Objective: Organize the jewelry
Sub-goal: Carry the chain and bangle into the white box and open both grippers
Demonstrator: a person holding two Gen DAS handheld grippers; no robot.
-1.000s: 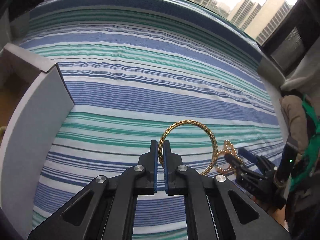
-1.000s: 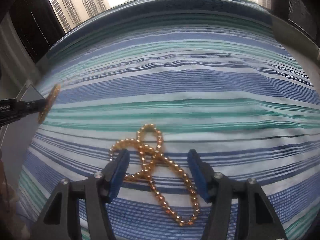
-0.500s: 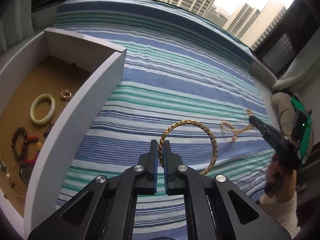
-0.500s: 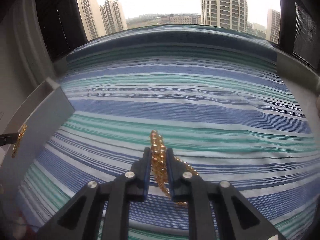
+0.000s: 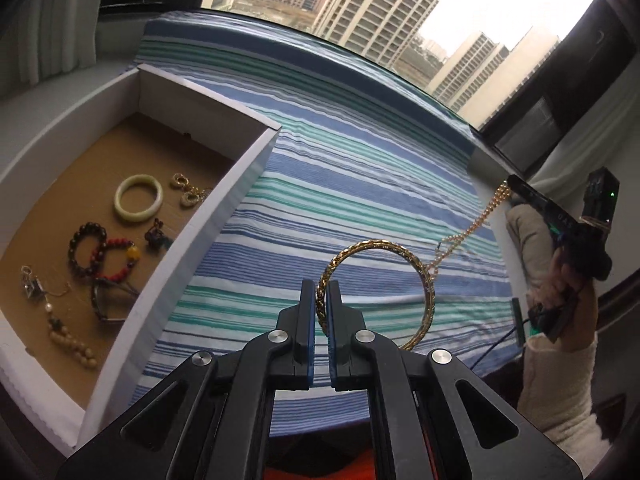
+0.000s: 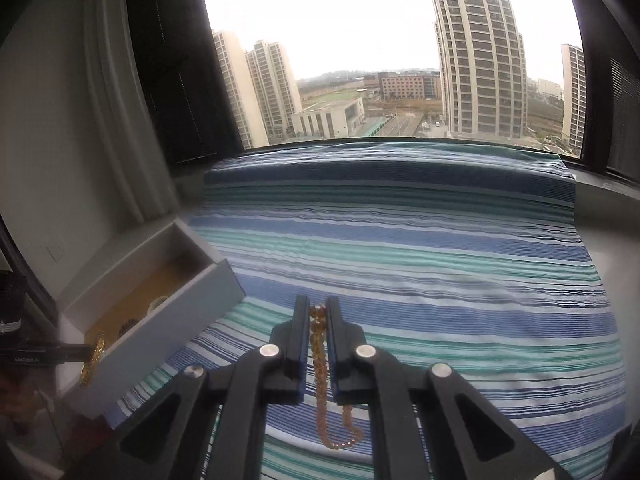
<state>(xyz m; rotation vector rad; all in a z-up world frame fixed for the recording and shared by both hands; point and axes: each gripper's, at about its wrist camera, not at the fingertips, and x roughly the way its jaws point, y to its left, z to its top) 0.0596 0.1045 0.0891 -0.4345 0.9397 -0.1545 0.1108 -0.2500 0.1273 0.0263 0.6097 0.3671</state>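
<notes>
The left gripper [image 5: 321,300] is clamped on the near rim of a round gold textured bangle [image 5: 412,258], which stands upright above the blue, green and white striped cloth [image 5: 360,184]. The right gripper [image 6: 318,316] has just been closing and now pinches a string of amber-gold beads [image 6: 320,360], whose loop dangles below the jaws clear of the cloth. In the left wrist view this bead string hangs at the right from that gripper, held by a hand [image 5: 560,280]. To the left lies an open white cardboard box with a brown floor [image 5: 224,216], holding a pale green bangle [image 5: 139,198], dark bead bracelets [image 5: 90,248] and earrings [image 5: 188,192]. Farther off, a window [image 6: 380,52] shows tall buildings.
</notes>
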